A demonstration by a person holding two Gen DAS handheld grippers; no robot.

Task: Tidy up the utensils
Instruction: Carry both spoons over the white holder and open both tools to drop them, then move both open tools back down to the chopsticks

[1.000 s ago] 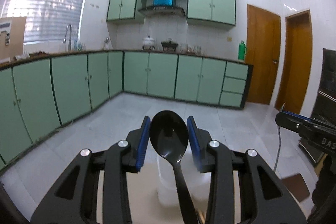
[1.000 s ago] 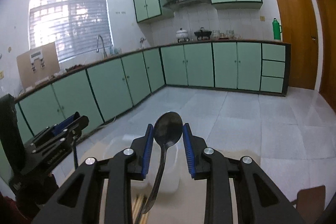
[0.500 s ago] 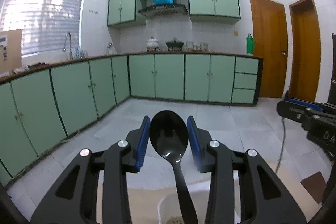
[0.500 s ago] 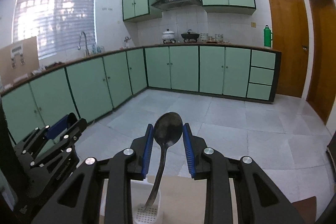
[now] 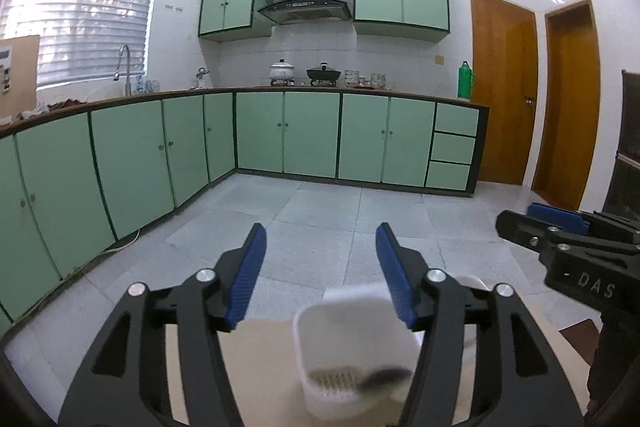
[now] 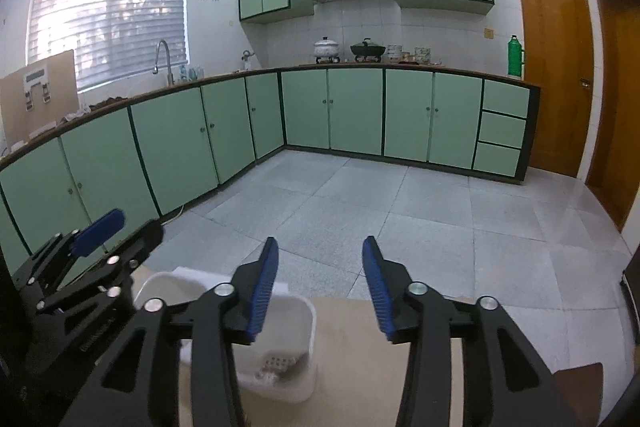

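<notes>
My left gripper (image 5: pixel 320 231) is opening, with nothing between its blue pads (image 5: pixel 246 275). Just below it a white slotted utensil holder (image 5: pixel 340 331) stands on the beige table (image 5: pixel 264 355). A dark blurred shape (image 5: pixel 384 375), seemingly the black spoon, lies at the holder's bottom. My right gripper (image 6: pixel 320 243) is opening too and holds nothing. The same holder (image 6: pixel 296 331) sits under its left finger, and a small dark shape (image 6: pixel 290 373) lies on the holder's floor. Each gripper shows in the other's view: the right gripper (image 5: pixel 520 219) at the right, the left gripper (image 6: pixel 128 231) at the left.
The table's far edge (image 6: pixel 400 301) runs just past the holder, with grey tiled floor (image 6: pixel 400 207) beyond. A brown seat corner (image 6: pixel 576 383) shows at the lower right. Green cabinets (image 6: pixel 180 147) line the far walls.
Both grippers have let go: the black spoon has left the left jaws and the metal spoon the right jaws. Both pairs of jaws have spread, and both hands have sunk towards the holder.
</notes>
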